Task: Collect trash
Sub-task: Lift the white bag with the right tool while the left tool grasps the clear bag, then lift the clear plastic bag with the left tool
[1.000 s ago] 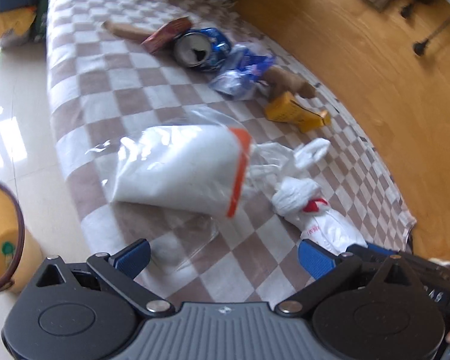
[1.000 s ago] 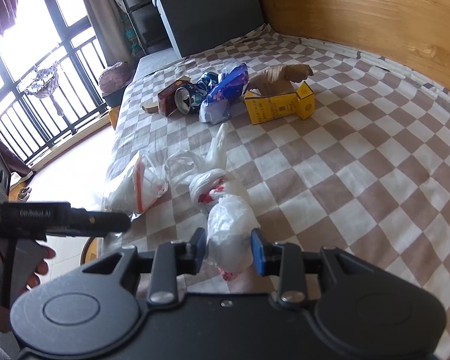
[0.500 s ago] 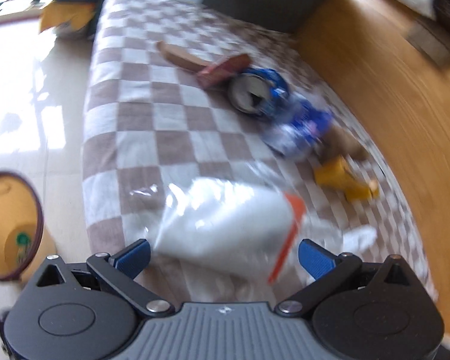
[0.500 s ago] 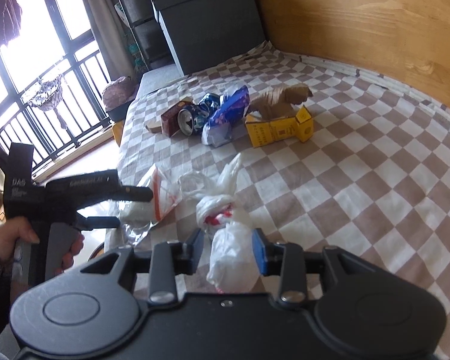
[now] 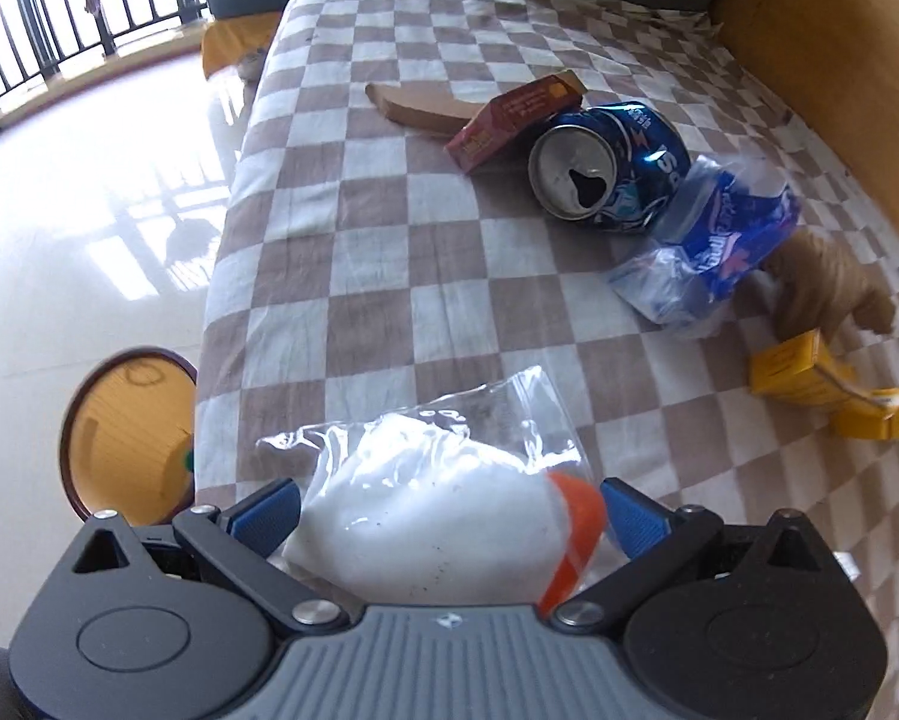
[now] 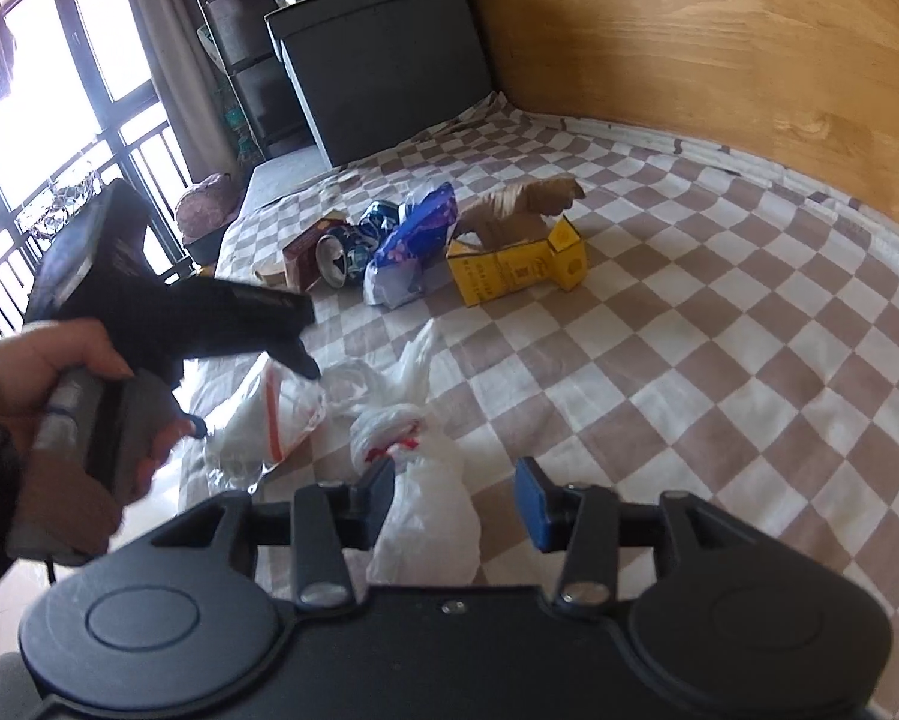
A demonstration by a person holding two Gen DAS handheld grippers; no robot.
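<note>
Two grippers are on the job, and both have shifted in the last second. The left gripper has swung in over the clear zip bag of white stuff with its orange strip, at the near edge of the checked cloth. Where the bag lay well ahead of it before, it now sits between the spread blue pads, not yet pinched. The right gripper, which was clamped on the white plastic bag, has let its jaws spread, so the bag looks released and resting on the cloth. I'd guess the left is about to close and carry its bag to the yellow bin just beside the cloth edge. Further off lie the blue can, blue wrapper and yellow carton, untouched.
</note>
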